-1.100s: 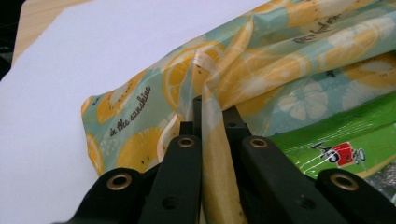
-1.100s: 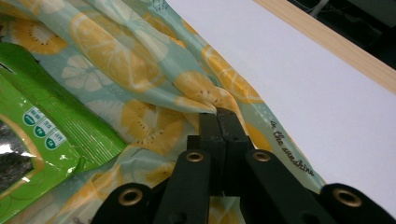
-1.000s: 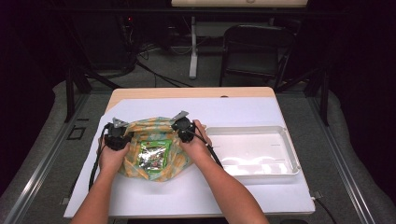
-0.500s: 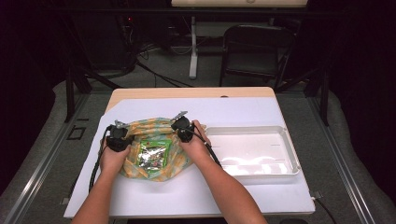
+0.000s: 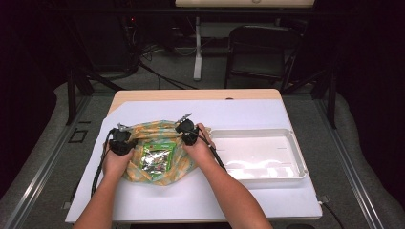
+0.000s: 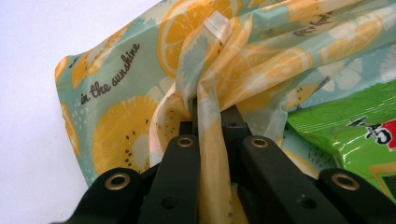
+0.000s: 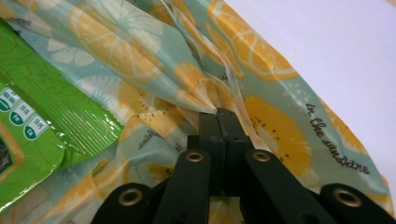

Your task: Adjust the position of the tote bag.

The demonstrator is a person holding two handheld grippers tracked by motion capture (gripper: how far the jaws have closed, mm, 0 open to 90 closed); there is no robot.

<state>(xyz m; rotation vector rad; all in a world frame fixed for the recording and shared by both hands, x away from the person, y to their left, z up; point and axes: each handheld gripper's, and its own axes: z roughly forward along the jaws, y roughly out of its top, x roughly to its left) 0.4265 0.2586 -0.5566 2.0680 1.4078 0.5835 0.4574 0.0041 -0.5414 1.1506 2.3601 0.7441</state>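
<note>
Dark room all round, a black chair behind, and from the high view the white-covered counter (image 5: 267, 200) carries the action. Lemon-print bag (image 5: 157, 143) lies at the left half of the counter, just beside the empty white tray (image 5: 298, 162) on the right half. Left claw (image 5: 120, 141) is on the bag's left edge, right claw (image 5: 187, 132) on its right edge, mouth spread between them. Green snack packet (image 5: 156, 157) lies in the opening, so the bag looks opened up and the packet not yet out; my read is that lifting it across to the tray is what remains.

Left claw view now: jaws are nearly closed, pinching a bunched fold of the bag (image 6: 215, 84) that runs straight down between them. Packet (image 6: 355, 135) sits off to the right of the jaws, near but not touched.

Right claw view: jaws pressed together at the tips, clamping gathered bag film (image 7: 205, 98) right at their ends. Packet (image 7: 42, 135) lies to the left of this claw, apart from the jaws, resting on the bag's inner side.
</note>
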